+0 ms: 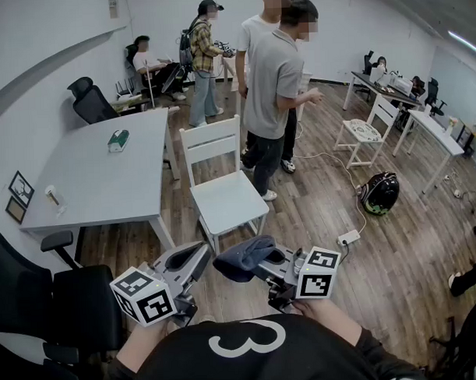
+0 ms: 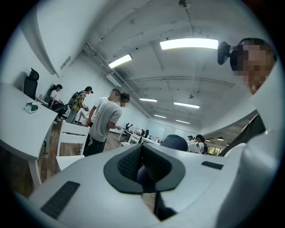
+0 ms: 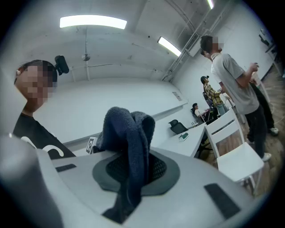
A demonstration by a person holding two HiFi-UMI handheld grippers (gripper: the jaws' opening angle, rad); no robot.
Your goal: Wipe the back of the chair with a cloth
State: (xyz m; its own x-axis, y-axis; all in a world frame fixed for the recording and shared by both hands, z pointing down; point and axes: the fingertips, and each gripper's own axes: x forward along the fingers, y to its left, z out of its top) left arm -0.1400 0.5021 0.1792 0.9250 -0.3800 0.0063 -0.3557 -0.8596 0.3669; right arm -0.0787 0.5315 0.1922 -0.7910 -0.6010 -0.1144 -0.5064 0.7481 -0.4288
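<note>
The white wooden chair [image 1: 222,178] stands ahead of me beside the grey table, its slatted back [image 1: 211,143] on the far side of the seat. A dark blue cloth [image 1: 244,257] is bunched in my right gripper [image 1: 262,264], which is shut on it, close to my chest. From the right gripper view the cloth [image 3: 129,133] drapes over the right gripper [image 3: 133,171], and the chair [image 3: 231,133] lies off to the right. My left gripper [image 1: 192,262] is shut and holds nothing, just left of the cloth. In its own view the left gripper [image 2: 143,167] points up toward the ceiling.
A grey table [image 1: 105,174] with a green box [image 1: 118,140] is left of the chair. Two people [image 1: 277,90] stand right behind the chair. A black office chair [image 1: 55,308] is at my left. A black helmet [image 1: 380,192] and power strip [image 1: 349,237] lie on the floor to the right.
</note>
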